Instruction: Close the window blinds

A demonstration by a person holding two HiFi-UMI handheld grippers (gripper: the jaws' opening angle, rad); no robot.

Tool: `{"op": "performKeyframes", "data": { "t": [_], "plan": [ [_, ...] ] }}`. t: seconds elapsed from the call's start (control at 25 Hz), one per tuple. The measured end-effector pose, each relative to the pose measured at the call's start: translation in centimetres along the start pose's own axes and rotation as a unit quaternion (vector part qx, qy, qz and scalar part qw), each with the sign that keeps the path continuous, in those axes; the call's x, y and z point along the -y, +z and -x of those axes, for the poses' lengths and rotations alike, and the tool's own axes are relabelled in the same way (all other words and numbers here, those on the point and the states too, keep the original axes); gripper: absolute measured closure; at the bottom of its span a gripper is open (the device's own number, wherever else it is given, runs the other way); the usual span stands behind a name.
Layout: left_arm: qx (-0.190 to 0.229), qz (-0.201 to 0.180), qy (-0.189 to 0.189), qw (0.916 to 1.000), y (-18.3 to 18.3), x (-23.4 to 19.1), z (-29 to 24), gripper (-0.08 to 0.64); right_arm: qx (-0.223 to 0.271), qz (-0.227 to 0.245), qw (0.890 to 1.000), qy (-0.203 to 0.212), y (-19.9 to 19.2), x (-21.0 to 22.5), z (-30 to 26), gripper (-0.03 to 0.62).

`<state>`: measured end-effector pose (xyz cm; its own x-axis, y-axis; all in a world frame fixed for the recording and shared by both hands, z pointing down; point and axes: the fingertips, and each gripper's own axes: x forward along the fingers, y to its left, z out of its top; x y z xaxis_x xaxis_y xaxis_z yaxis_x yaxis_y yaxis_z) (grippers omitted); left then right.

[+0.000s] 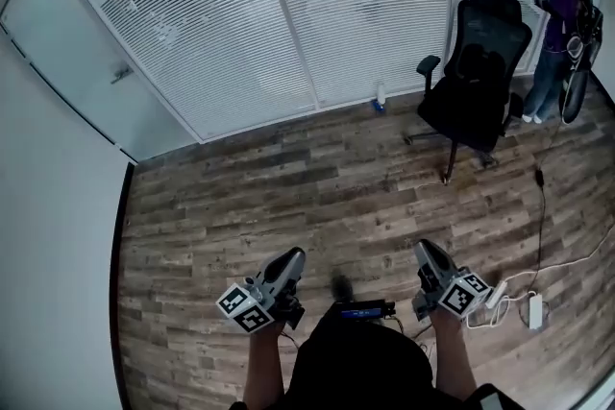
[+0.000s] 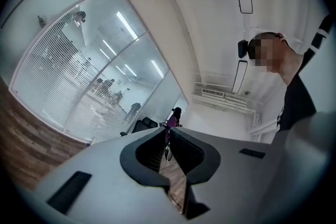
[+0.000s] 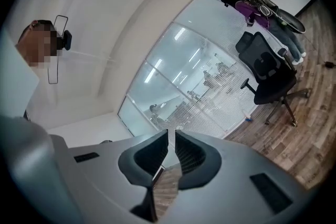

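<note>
The window blinds span the glass wall from about 10 o'clock to 1 o'clock in the head view, well apart from both claws. Their white slats hang down over the panes to the floor line. Dim shapes of the room beyond show between them.

The left claw is held low at 7 o'clock, over the wooden floor, and points up toward the blinds. In the left gripper view the left claw has its jaws drawn together to a thin slit and grips nothing. The blinds lie off at 9 o'clock in that view.

The right claw sits at 5 o'clock in the head view, level with the left one. In the right gripper view the right claw is likewise closed to a narrow slit and has hold of nothing. The blinds stand ahead of it at 1 o'clock in that view.

A black office chair stands on the floor at 1 o'clock, just before the blinds. A person in a purple top stands beside it at 2 o'clock. A small white and blue thing, too small to name, rests at the foot of the blinds at 12 o'clock. White cables and a white adapter block lie on the floor at 4 o'clock, near the right claw. A plain white wall fills the 9 o'clock side.
</note>
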<state>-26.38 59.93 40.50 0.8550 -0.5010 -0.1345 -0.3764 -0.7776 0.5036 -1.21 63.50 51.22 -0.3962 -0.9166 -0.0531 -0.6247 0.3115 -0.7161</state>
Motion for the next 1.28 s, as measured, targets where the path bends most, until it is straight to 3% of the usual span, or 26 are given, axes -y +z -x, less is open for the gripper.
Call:
{"op": "performKeyframes", "data": {
  "t": [0.36, 0.6, 0.92, 1.28],
  "plan": [
    [0.009, 0.038, -0.042, 0.9983, 1.2, -8.6, -7.9, 0.545, 0.008, 0.023, 0.998, -0.054, 3.9, 4.3, -5.5, 0.539],
    [0.017, 0.059, -0.075, 0.9953, 4.2, -14.0, -12.7, 0.545, 0.013, 0.041, 0.998, -0.051, 7.8, 4.3, -12.8, 0.538],
    [-0.002, 0.093, -0.079, 0.9925, 5.2, -19.6, -15.7, 0.545, 0.010, 0.041, 0.998, -0.053, 8.7, 4.5, -19.6, 0.539],
    [-0.020, 0.089, -0.066, 0.9936, 6.9, -23.4, -19.3, 0.546, -0.001, 0.025, 0.998, -0.059, 9.7, 8.5, -24.0, 0.539]
  ]
}}
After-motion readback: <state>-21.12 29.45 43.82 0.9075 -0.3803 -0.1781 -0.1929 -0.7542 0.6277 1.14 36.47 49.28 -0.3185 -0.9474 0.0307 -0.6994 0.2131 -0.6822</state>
